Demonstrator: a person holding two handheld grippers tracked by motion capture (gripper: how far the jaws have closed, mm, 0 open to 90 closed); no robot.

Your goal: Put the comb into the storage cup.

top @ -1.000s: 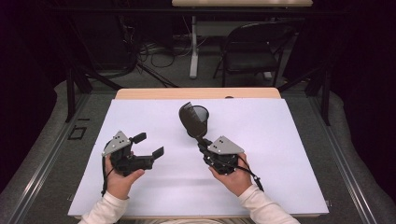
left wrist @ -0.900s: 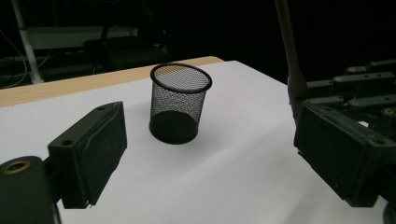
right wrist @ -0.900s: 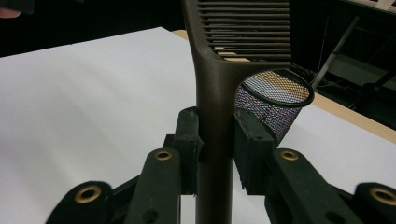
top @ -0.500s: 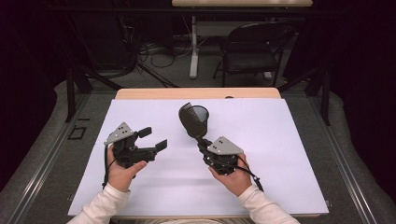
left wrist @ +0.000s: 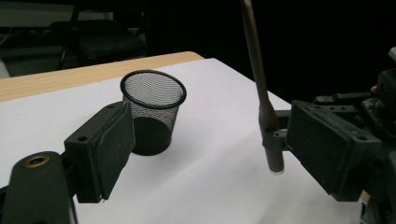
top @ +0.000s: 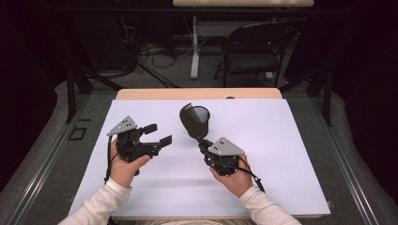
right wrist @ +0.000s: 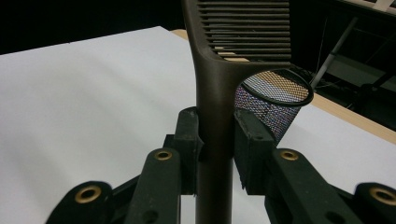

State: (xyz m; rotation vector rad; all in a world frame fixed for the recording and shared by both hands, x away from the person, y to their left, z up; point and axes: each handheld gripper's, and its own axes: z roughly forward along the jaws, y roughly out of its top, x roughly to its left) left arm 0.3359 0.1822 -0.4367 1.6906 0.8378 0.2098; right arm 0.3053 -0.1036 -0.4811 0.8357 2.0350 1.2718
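On the desk (top: pixel 291 140), the mesh cup (top: pixel 201 114) stands upper centre, behind the spatula (top: pixel 191 123); 2 chairs behind the desk.

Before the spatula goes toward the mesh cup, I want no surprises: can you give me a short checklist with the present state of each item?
1. Right gripper shut on the spatula handle: ok.
2. Slotted spatula head points up, handle roughly upright: ok.
3. Mesh cup upright, mouth open, nothing seen inside: ok.
4. Left gripper open with nothing between its pads, its jaws just eased slightly closer: ok.
5. White sheet between spatula and cup free of obstacles: ok.
6. How firm the grip is: cannot tell.
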